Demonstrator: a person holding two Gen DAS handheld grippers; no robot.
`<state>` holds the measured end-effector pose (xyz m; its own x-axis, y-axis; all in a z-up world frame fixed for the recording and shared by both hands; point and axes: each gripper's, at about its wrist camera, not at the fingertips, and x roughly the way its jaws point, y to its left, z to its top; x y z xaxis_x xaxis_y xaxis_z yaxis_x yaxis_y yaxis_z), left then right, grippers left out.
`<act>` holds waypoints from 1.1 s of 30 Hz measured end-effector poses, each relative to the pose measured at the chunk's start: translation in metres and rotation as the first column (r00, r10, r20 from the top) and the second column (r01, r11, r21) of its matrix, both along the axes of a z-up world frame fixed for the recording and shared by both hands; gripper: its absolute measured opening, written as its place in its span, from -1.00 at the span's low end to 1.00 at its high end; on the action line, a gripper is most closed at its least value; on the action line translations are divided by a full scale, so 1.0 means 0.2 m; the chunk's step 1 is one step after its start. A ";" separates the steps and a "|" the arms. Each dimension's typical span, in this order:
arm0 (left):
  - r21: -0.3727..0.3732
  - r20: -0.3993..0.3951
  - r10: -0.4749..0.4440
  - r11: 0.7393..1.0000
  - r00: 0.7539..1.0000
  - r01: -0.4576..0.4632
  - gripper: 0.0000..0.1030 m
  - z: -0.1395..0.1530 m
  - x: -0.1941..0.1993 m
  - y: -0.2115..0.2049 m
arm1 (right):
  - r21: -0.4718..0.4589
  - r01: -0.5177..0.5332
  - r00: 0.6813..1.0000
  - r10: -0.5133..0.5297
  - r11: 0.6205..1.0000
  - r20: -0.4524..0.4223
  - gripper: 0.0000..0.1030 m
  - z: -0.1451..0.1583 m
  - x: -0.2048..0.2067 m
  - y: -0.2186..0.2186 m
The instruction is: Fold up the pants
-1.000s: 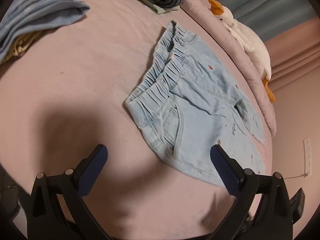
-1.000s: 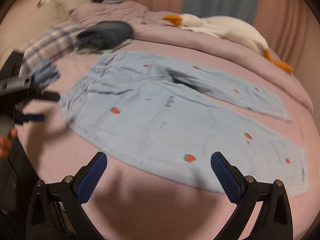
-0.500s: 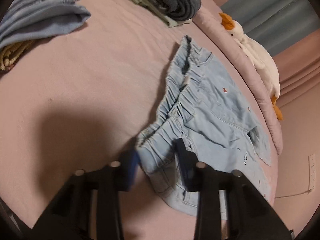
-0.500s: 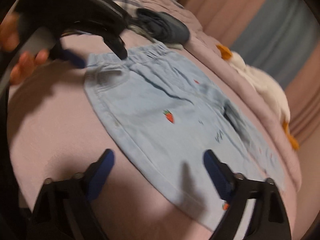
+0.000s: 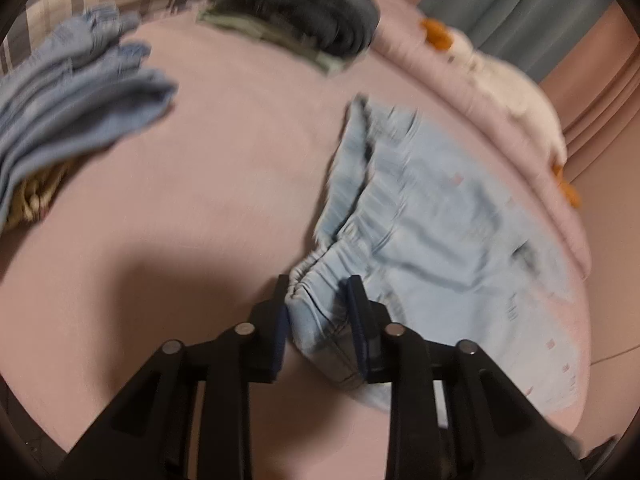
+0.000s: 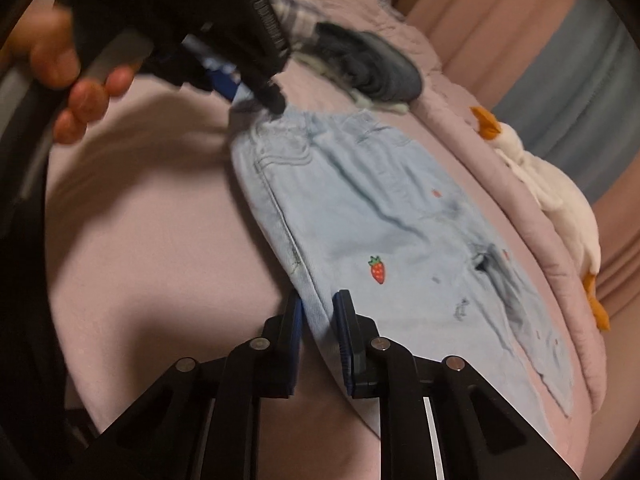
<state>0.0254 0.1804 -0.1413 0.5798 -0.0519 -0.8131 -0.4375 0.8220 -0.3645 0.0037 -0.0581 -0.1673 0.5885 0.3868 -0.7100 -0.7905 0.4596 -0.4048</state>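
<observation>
Light blue pants (image 5: 432, 232) with small strawberry prints lie spread on a pink bed (image 5: 200, 200). My left gripper (image 5: 318, 284) is shut on the near corner of the gathered elastic waistband, which bunches between its pads. In the right wrist view the pants (image 6: 360, 208) stretch away to the right. My right gripper (image 6: 318, 296) has the near side seam between its jaws, which are closing on the fabric. The left gripper (image 6: 252, 96) shows at the top left at the waistband corner, held by a hand (image 6: 76, 80).
A folded dark garment pile (image 5: 312, 20) lies beyond the waistband, and blue folded clothes (image 5: 72, 108) sit at the left. A white goose plush (image 6: 552, 188) rests on the raised pink quilt along the far edge. Bare sheet (image 6: 140, 220) lies left of the pants.
Both grippers went from wide open to closed on the pants: the left on the waistband corner, the right on the side seam. The right gripper rolled and moved in toward the waist.
</observation>
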 end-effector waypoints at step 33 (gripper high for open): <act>0.353 -0.051 -0.433 0.835 0.900 0.422 0.36 0.24 0.80 0.05 | 0.265 0.257 0.923 -0.155 0.929 -0.353 0.27 0.30 1.12 -0.37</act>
